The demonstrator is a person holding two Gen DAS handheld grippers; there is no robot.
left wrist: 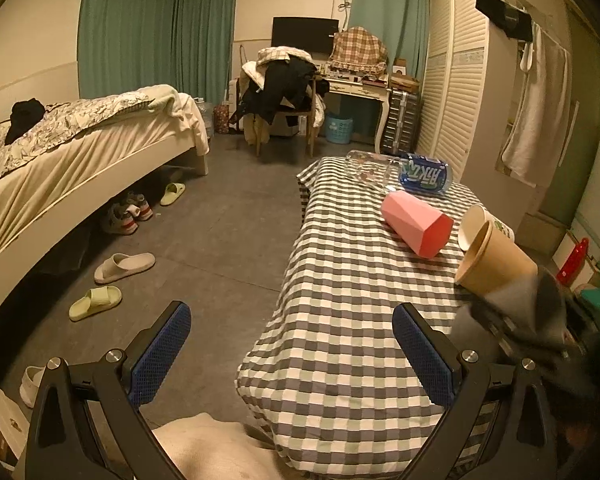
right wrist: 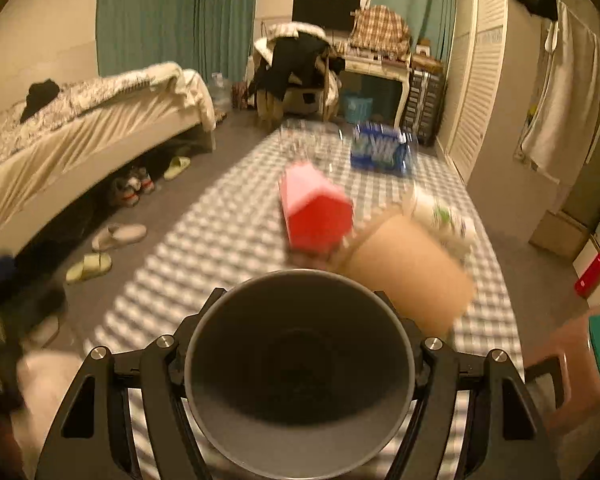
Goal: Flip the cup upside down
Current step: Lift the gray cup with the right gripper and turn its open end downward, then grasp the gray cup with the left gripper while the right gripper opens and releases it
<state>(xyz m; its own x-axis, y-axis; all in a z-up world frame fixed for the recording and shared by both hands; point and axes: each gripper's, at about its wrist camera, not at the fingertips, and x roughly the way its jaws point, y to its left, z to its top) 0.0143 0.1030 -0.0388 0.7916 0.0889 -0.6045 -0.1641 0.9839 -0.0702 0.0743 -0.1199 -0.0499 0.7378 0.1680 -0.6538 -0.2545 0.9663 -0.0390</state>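
Right wrist view is showing a grey cup (right wrist: 300, 372) filling the lower centre of the frame, its open mouth facing the camera and its dark inside visible. The right gripper (right wrist: 300, 360) is clamping it, with the 2 black finger arms pressing against the cup's sides at left and right. Most of this frame is blurring. Above the cup, on the checked tablecloth (right wrist: 203, 248), a pink cup (right wrist: 316, 208) is lying on its side, a brown paper cup (right wrist: 412, 268) is lying just right of it, and a white paper cup (right wrist: 444, 216) is sitting behind that. A blue-labelled bottle (right wrist: 380, 152) is lying in the upper centre.

Left wrist view is showing the left gripper (left wrist: 291, 360) at the bottom of the frame, its 2 blue-padded fingers (left wrist: 161, 356) standing wide apart with nothing between them, half over the floor and half over the cloth's near edge. At the right edge the grey cup (left wrist: 540, 300) is appearing as a blurred shape just below the brown paper cup (left wrist: 496, 264). The pink cup (left wrist: 416, 224) is lying centre right, and a clear glass (left wrist: 370, 168) is lying on its side beside the bottle (left wrist: 426, 174) further up. A bed (left wrist: 79, 152) is filling the left side, with slippers (left wrist: 111, 280) on the floor below it.
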